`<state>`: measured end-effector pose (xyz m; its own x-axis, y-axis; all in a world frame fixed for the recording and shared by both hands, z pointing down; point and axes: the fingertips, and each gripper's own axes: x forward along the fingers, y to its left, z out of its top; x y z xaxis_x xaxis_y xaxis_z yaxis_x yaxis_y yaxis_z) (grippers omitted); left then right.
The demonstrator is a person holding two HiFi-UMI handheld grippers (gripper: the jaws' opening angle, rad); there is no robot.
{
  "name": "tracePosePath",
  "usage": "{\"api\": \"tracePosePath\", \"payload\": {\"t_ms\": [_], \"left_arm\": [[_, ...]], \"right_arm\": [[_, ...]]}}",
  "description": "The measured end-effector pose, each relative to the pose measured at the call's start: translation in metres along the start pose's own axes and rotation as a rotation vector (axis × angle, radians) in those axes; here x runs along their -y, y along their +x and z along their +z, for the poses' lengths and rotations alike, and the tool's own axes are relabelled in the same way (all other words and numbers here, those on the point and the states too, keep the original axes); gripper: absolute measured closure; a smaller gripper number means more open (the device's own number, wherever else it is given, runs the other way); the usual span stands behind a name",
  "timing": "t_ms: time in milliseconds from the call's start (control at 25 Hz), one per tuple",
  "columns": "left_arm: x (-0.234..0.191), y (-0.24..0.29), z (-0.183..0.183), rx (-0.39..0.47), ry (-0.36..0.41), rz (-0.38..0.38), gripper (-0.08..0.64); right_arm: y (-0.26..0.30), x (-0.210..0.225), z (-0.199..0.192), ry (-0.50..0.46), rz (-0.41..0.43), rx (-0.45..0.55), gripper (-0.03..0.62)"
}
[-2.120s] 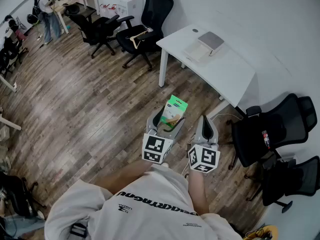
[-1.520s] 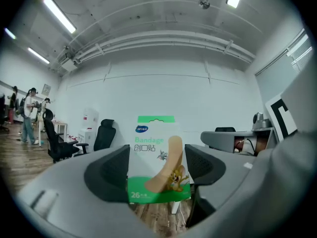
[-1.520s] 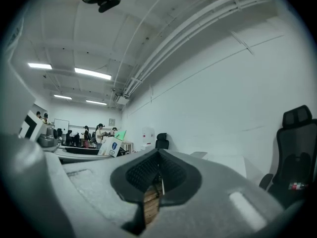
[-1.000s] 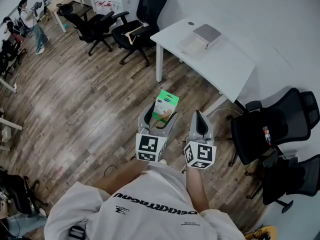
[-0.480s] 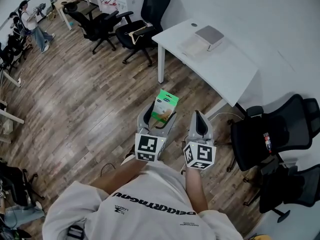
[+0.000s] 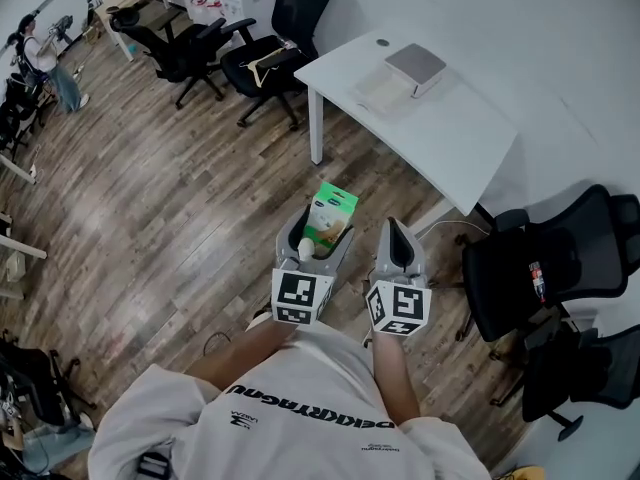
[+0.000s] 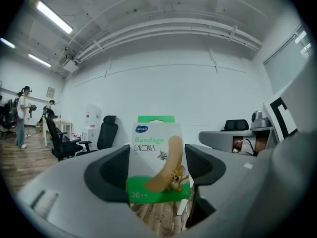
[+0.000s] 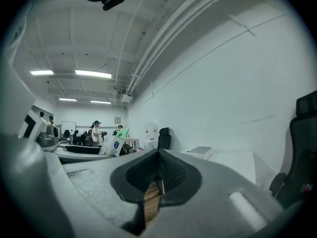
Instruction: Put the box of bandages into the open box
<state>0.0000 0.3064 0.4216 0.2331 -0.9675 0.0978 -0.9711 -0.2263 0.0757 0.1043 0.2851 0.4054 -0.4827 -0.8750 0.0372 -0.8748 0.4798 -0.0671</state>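
Note:
The bandage box [image 6: 331,213] is white and green with a cartoon plaster on its face. It stands upright between the jaws of my left gripper [image 6: 320,230], held over the wooden floor. In the left gripper view the bandage box [image 7: 156,157] fills the gap of the left gripper [image 7: 156,171], both pads against its sides. My right gripper [image 6: 397,244] hangs beside it, jaws together and empty; in its own view the right gripper [image 8: 157,175] shows closed pads. The open box [image 6: 412,66], flat and grey with a white flap, lies on the white table [image 6: 450,138] ahead.
Black office chairs [image 6: 268,56] stand behind the table's left end, and two more chairs [image 6: 545,258] are at the right by the wall. A person [image 6: 45,60] stands far off at the back left near desks. A table leg [image 6: 315,128] is ahead.
The head view sways a little. Both grippers keep their pose, the left still holding the bandage box. The person at the back left has moved.

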Motion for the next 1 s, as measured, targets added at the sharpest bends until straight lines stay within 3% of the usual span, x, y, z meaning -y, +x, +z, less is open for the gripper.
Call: {"api": "tracePosePath", "payload": {"t_ms": [640,1000], "left_arm": [[-0.071,0.142,0.010,-0.034,-0.032,-0.026,0.199],[-0.120,0.231,0.032,-0.054,-0.040,-0.080,0.199]], "right_arm": [[0.151,0.039,0.003,-0.002,-0.038,-0.024,0.592],[0.247,0.059,0.016,0.003,-0.090,-0.037,0.592]]}}
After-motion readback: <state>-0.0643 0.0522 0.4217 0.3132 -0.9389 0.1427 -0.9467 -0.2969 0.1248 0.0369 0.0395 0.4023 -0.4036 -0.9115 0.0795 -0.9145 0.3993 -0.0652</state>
